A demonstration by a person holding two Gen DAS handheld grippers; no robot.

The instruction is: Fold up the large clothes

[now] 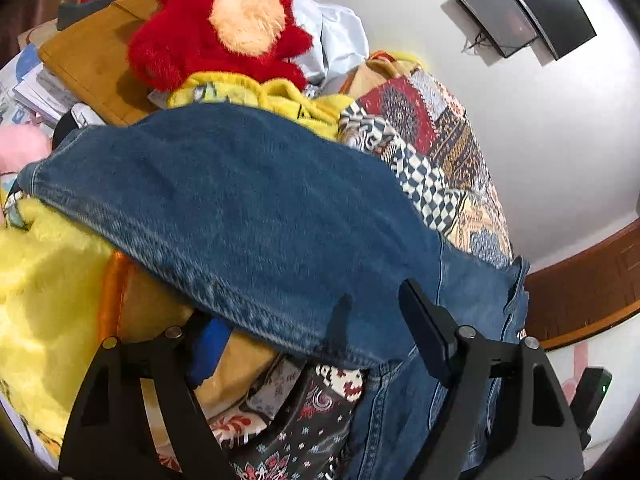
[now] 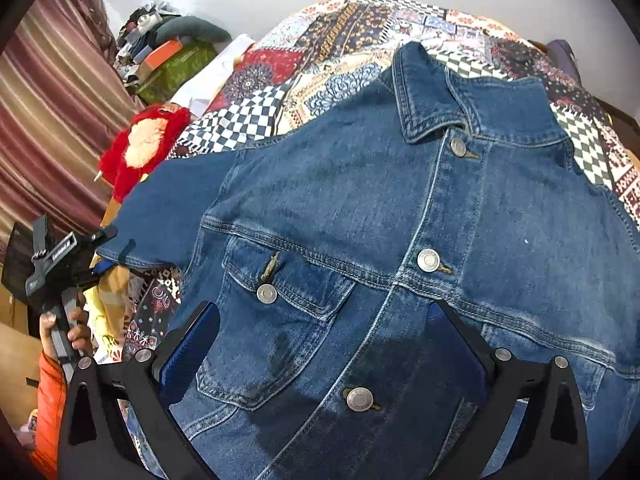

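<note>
Left wrist view: the left hand-held gripper straddles the sleeve of the denim jacket, one finger under the hem, one above at lower right; jaws apart, not yet pinching. Seat the hem deep before closing.

Right wrist view: the denim jacket lies buttoned across the patchwork bed, filling the frame. The right hand-held gripper hovers open over the placket; it should pin the front while the sleeve folds in.
</note>
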